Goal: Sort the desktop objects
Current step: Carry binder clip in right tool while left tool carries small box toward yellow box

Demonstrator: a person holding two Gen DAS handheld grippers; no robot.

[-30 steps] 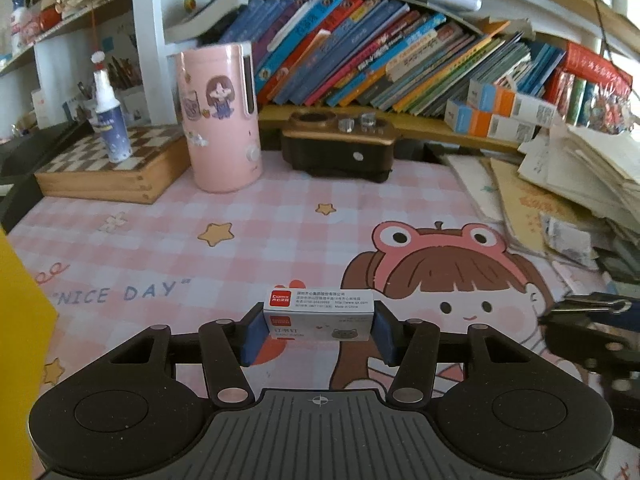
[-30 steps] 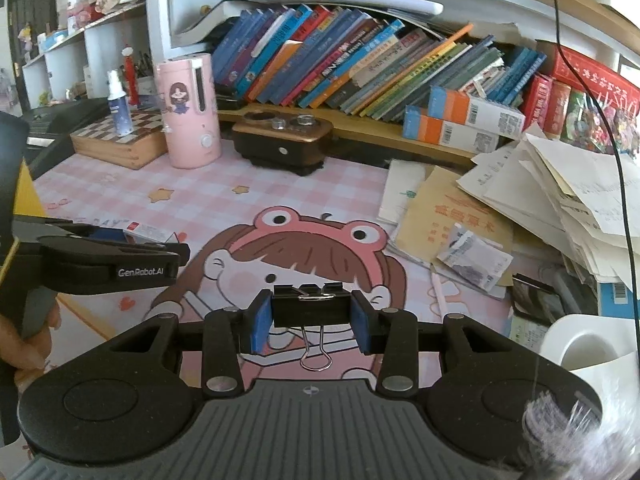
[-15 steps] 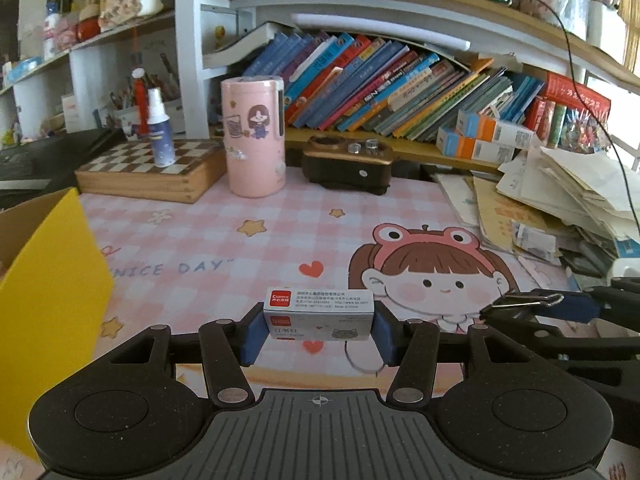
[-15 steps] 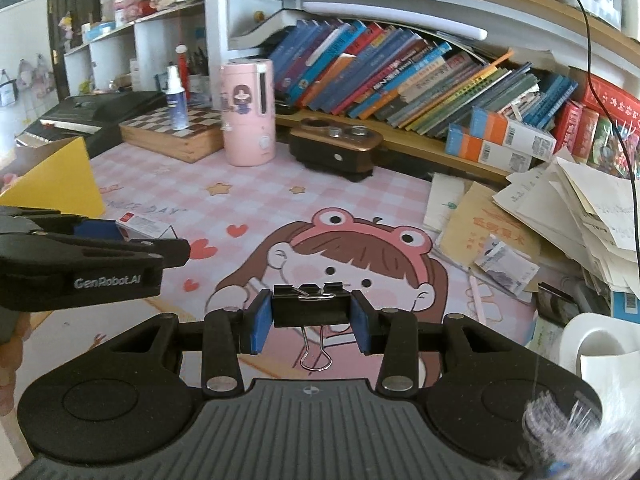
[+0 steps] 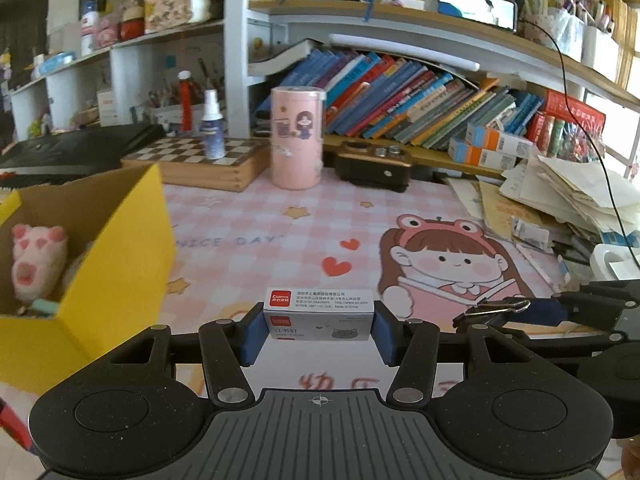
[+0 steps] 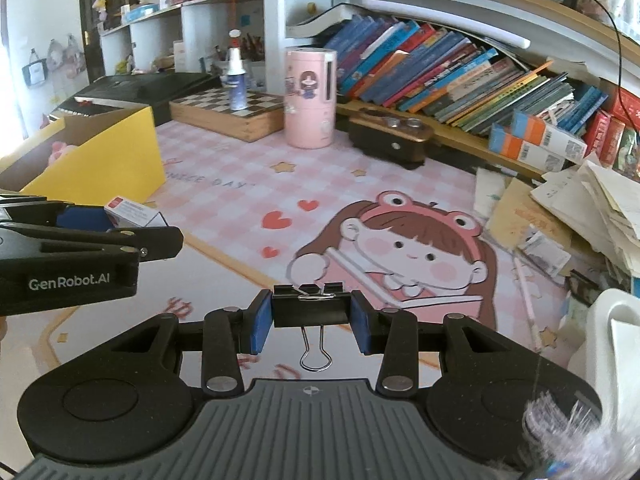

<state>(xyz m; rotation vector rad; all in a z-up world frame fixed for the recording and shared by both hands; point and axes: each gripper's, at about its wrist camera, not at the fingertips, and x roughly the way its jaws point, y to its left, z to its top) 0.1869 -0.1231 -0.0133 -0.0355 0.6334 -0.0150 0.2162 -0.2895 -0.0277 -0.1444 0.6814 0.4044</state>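
My left gripper [image 5: 319, 330] is shut on a small white staple box [image 5: 319, 314] with a red label, held above the pink desk mat [image 5: 280, 232]. My right gripper [image 6: 310, 318] is shut on a black binder clip [image 6: 310, 308] whose wire handle hangs down. In the right wrist view the left gripper [image 6: 132, 220] with the staple box [image 6: 134, 211] is at the left. In the left wrist view the right gripper [image 5: 520, 306] with the clip [image 5: 494, 307] is at the right. A yellow cardboard box [image 5: 120, 248] stands at the left and holds a pink plush toy [image 5: 36, 260].
A pink cylinder [image 5: 297, 138], a chessboard box [image 5: 200, 162] with a spray bottle [image 5: 211, 126], and a brown device [image 5: 372, 164] stand at the back. Books fill the shelf [image 5: 400, 96]. Loose papers [image 5: 560, 188] pile at the right. A white container [image 6: 612, 340] sits near right.
Both grippers have lifted and pulled back from the desk, still holding their objects. The yellow box and its inside have come into view at the left.
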